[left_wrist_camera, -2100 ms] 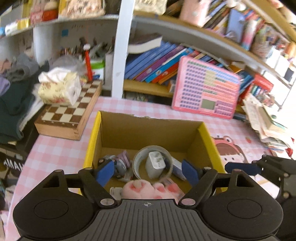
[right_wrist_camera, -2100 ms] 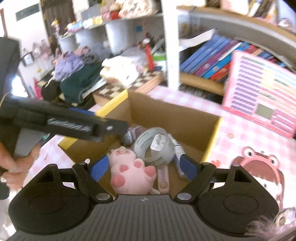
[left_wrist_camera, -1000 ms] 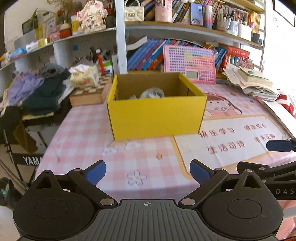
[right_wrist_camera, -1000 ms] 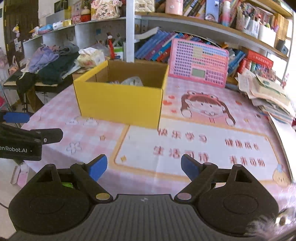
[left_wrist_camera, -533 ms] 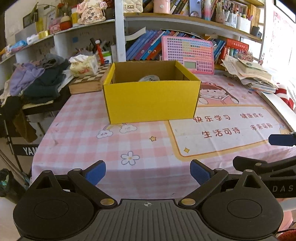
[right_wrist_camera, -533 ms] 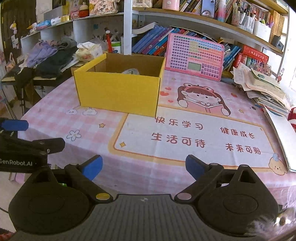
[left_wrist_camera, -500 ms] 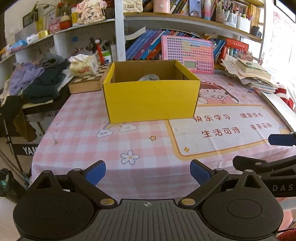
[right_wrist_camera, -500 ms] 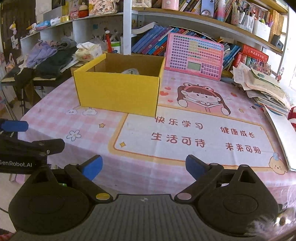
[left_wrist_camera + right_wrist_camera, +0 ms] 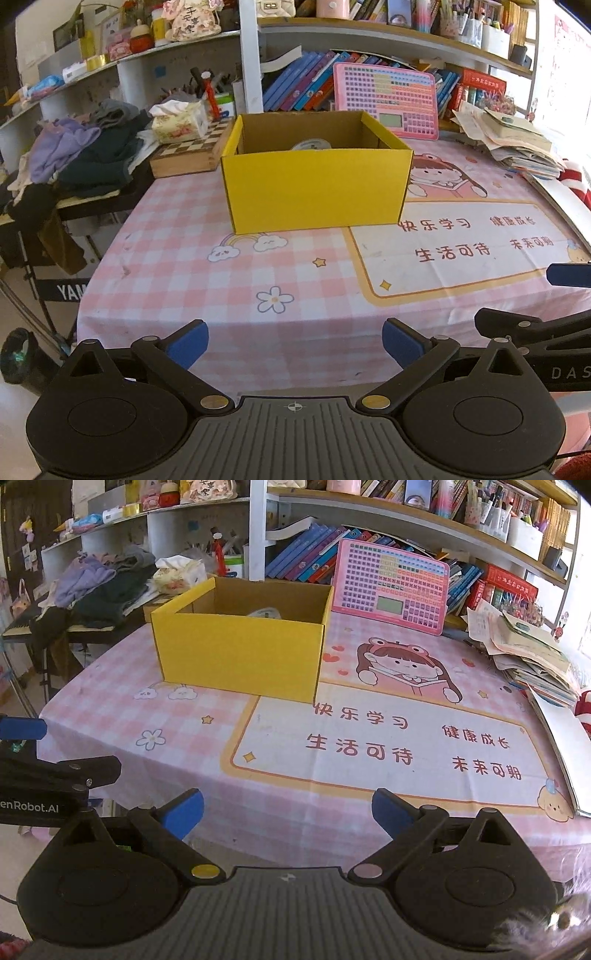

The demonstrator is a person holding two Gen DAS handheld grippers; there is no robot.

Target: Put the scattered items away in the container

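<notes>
A yellow cardboard box [image 9: 314,192] stands on the pink checked tablecloth [image 9: 221,280], far side of the table; it also shows in the right wrist view [image 9: 240,657]. Only the top of a tape roll [image 9: 310,144] peeks over its rim; the other contents are hidden. My left gripper [image 9: 295,341] is open and empty, held off the table's near edge. My right gripper [image 9: 288,812] is open and empty, also off the near edge, to the right of the left one. No loose item lies on the cloth.
A chessboard box with a tissue pack [image 9: 181,122] sits left of the yellow box. A pink toy keyboard [image 9: 391,587] leans on the bookshelf behind. A paper stack [image 9: 528,657] lies at the right edge. Clothes [image 9: 81,155] pile on a stand at left.
Both grippers have pulled back from above the inside of the box to beyond the table's near edge, open and empty throughout. In the last half second they barely moved.
</notes>
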